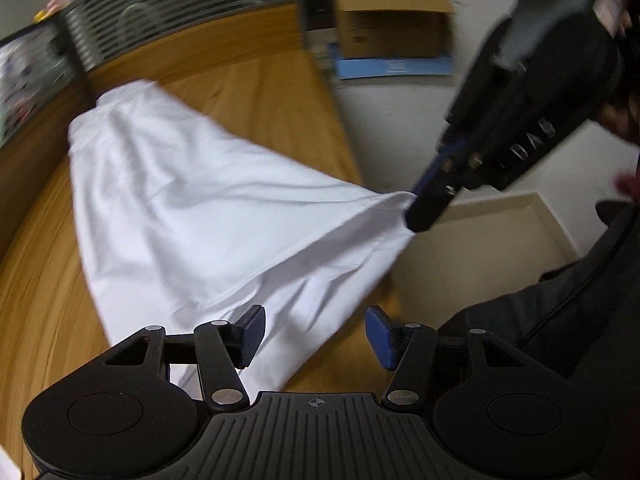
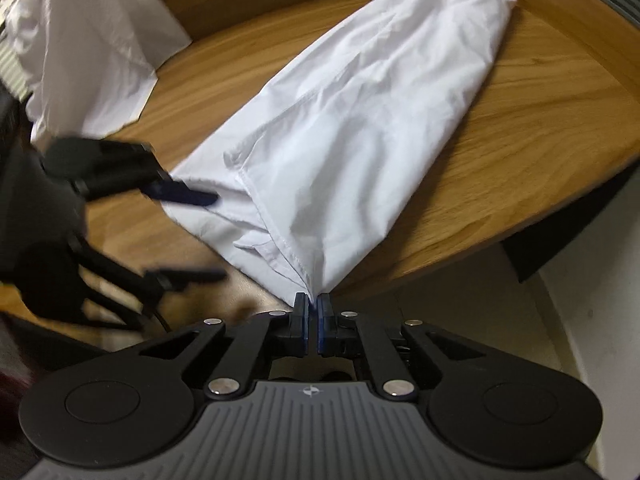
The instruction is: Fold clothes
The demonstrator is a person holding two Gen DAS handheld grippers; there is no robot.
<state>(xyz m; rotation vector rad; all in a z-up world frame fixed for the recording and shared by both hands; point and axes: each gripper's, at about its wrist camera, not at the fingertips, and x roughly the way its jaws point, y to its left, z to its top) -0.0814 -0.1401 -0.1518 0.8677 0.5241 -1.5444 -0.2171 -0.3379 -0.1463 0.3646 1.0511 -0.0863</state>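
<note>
Blurred raised characters on right gripper [image 1: 412, 216] body, unreadable, no other text

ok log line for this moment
left gripper open | right gripper shut on white garment corner | wooden table

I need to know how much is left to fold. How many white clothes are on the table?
2. One white garment lies across the table, its corner pinched by the right claw. Another lies at the far-left edge. More may be hidden.
</note>
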